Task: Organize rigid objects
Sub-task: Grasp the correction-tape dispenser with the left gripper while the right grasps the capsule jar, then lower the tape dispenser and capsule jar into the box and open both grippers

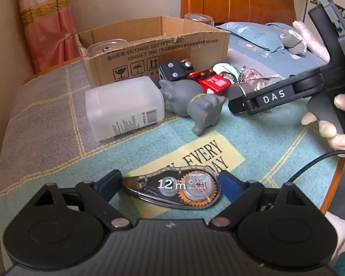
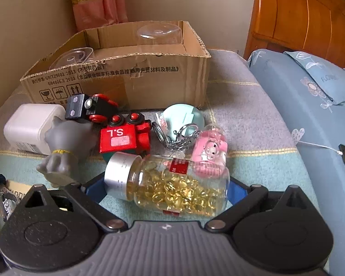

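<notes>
A cardboard box (image 2: 117,78) sits at the back of a cloth-covered table (image 2: 246,124), the landmark for a scatter of small goods in front of it. Two clear plastic containers (image 2: 159,34) rest inside the box. Before its left corner a white jar (image 1: 124,108) lies on its side, and just right of that a grey toy figure (image 1: 195,103) lies tipped over, touching a red-and-black toy train (image 2: 124,128) that stands close to the box's front wall. Before the box's right corner lie a pale green disc (image 2: 184,117), a keyring chain (image 2: 184,138) and a pink charm (image 2: 209,154) clustered together. Nearest the right wrist camera, in front of the train, a glass bottle (image 2: 172,184) of yellow capsules lies on its side, silver cap to the left. The right gripper (image 2: 162,191) has its blue-padded fingers spread wide, one on each side of the bottle; whether they press it cannot be told. Well forward of the box on the left, the left gripper (image 1: 172,184) stands equally wide around a correction tape (image 1: 172,187) lying flat on the cloth, fingers beside its two ends without a clear grip.
</notes>
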`<act>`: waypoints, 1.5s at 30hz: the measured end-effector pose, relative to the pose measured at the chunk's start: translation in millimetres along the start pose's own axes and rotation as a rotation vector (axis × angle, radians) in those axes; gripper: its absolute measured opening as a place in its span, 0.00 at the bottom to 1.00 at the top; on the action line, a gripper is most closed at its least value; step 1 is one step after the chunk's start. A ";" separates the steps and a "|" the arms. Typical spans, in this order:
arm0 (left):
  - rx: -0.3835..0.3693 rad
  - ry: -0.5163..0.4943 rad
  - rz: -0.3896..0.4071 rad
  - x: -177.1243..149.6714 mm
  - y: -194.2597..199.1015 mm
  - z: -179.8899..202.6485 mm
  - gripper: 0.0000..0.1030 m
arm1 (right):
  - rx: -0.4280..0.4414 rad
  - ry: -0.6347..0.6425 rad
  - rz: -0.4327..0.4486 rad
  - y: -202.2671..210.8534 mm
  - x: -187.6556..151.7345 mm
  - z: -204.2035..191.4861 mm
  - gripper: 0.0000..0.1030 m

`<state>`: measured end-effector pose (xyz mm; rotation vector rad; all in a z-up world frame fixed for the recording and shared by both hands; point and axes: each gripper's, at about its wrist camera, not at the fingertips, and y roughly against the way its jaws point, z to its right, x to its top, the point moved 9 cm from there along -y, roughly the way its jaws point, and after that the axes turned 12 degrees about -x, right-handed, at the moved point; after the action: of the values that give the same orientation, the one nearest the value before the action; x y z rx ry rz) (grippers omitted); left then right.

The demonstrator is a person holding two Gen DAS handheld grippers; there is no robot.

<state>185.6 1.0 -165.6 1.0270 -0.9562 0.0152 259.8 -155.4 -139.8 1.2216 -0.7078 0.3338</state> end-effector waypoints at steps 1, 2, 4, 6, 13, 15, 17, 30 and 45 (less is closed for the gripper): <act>0.001 0.001 -0.002 -0.2 0.4 -0.3 0.87 | -0.002 0.003 0.000 0.4 -0.1 -0.1 0.98; 0.002 0.002 -0.004 -0.2 0.7 -0.4 0.87 | -0.001 0.006 -0.001 1.2 -0.4 0.2 0.98; 0.004 0.007 -0.008 0.1 1.0 -0.4 0.87 | 0.003 0.011 -0.004 2.4 -0.8 1.1 0.98; 0.008 0.011 -0.019 0.7 0.8 -0.4 0.87 | 0.009 0.022 -0.007 3.3 -1.1 1.9 0.98; 0.038 0.027 -0.047 6.8 7.6 -2.6 0.87 | 0.069 0.097 -0.022 10.8 -2.5 5.5 0.98; 0.045 0.028 -0.047 11.0 11.7 -1.9 0.87 | 0.089 0.123 -0.023 15.1 -2.0 7.3 0.98; 0.053 0.027 -0.049 15.8 16.5 -0.3 0.87 | 0.106 0.146 -0.024 20.6 -1.1 9.8 0.98; 0.097 -0.040 0.027 91.5 43.6 9.0 0.87 | 0.244 0.208 0.039 71.1 41.7 24.8 0.98; 0.124 -0.024 0.107 218.4 21.9 -44.0 0.87 | 0.249 0.213 0.230 86.3 173.4 27.7 0.98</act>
<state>339.4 -43.2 -9.1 1.0909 -1.0417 0.1525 329.1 -175.9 42.0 1.3168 -0.6349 0.7502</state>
